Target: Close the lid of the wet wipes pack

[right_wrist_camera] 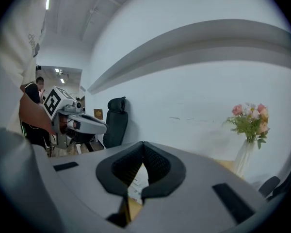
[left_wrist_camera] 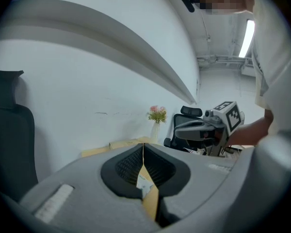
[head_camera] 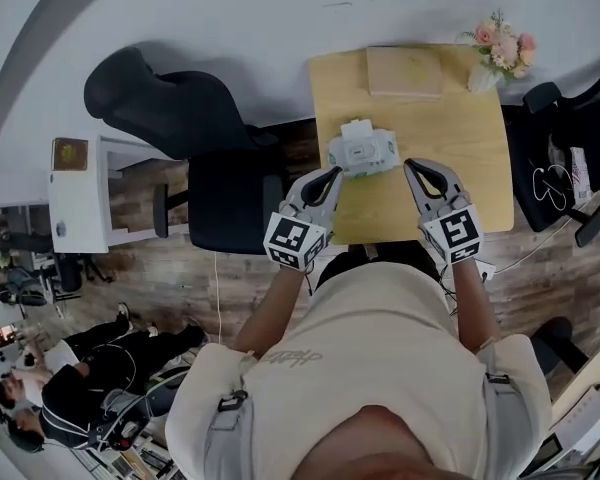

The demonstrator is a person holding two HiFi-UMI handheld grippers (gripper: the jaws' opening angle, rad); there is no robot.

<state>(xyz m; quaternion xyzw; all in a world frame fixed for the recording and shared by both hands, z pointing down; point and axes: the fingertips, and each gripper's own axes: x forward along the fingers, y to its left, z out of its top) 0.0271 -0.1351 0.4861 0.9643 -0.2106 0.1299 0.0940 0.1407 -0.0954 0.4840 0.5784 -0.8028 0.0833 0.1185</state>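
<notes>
At upper centre of the head view, the wet wipes pack lay on the near half of a wooden table, between the two gripper tips. The left gripper had its tip just beside the pack's left edge. The right gripper stood near the pack's right edge, apart from it. In each gripper view the fingers were pressed together at the tips and gripped nothing; table and pack showed through the slit below them. The lid's position could not be read. A flower vase and a flat box occupied the far edge, with a black chair at left.
</notes>
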